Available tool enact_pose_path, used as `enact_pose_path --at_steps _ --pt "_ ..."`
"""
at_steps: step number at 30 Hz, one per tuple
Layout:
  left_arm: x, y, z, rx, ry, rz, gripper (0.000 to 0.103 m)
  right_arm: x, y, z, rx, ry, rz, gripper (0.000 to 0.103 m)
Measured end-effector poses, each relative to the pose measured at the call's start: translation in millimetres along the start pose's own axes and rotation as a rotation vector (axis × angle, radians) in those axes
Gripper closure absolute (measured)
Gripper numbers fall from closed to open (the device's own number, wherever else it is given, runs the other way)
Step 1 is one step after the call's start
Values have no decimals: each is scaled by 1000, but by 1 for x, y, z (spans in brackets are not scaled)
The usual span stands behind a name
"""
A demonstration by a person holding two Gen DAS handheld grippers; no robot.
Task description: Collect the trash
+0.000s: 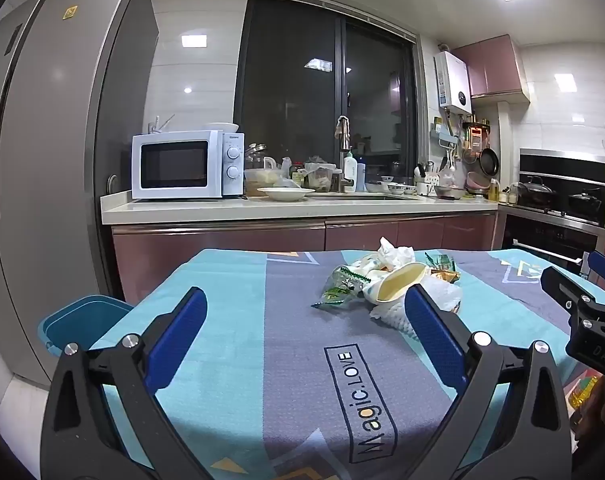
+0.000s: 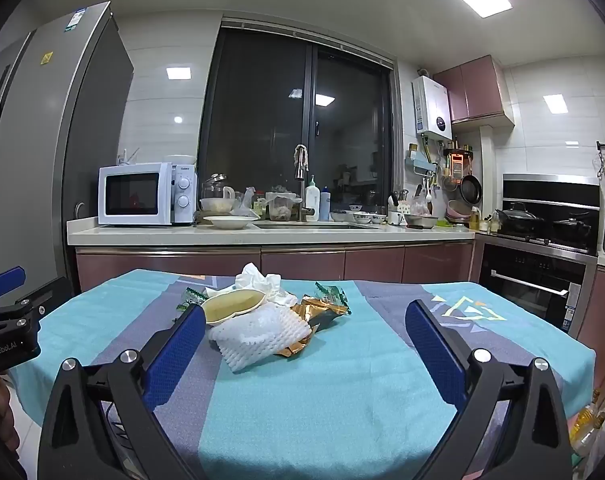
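Left wrist view: the left gripper (image 1: 305, 312) is spread wide, empty, over the cloth (image 1: 294, 320). The trash (image 1: 386, 280) lies mid-table: light, soft, crinkly; the foam net (image 1: 390, 314) looks easiest to pinch. A bin (image 1: 78, 320) sits low left.

Right wrist view: the right gripper (image 2: 305, 326) gapes, empty. The trash (image 2: 262, 312) lies just ahead; the cup (image 2: 232, 304) is crushable, the foil wrapper (image 2: 322, 310) slippery. A kitchen counter (image 2: 262, 236) stands behind.

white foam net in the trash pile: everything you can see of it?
The white foam net is a soft mesh sleeve with a diamond-cell surface, flattened and slightly crumpled. It lies on the tablecloth at the near edge of the pile, closest to the grippers. A crushed paper cup leans on its far left side; a gold wrapper sticks out from under its right. Neither gripper touches it.
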State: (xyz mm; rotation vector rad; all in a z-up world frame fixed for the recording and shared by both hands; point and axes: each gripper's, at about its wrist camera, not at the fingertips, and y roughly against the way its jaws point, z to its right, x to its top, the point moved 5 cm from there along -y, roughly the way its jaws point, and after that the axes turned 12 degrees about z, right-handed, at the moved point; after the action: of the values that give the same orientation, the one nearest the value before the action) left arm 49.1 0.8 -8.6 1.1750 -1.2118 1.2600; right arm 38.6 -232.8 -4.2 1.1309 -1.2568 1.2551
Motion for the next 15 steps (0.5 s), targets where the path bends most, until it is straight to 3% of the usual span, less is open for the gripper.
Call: enact_pose_path --at_steps 15 --pt "-3 -2 -3 3 -19 -1 6 -1 0 0 -1 1 -1 7"
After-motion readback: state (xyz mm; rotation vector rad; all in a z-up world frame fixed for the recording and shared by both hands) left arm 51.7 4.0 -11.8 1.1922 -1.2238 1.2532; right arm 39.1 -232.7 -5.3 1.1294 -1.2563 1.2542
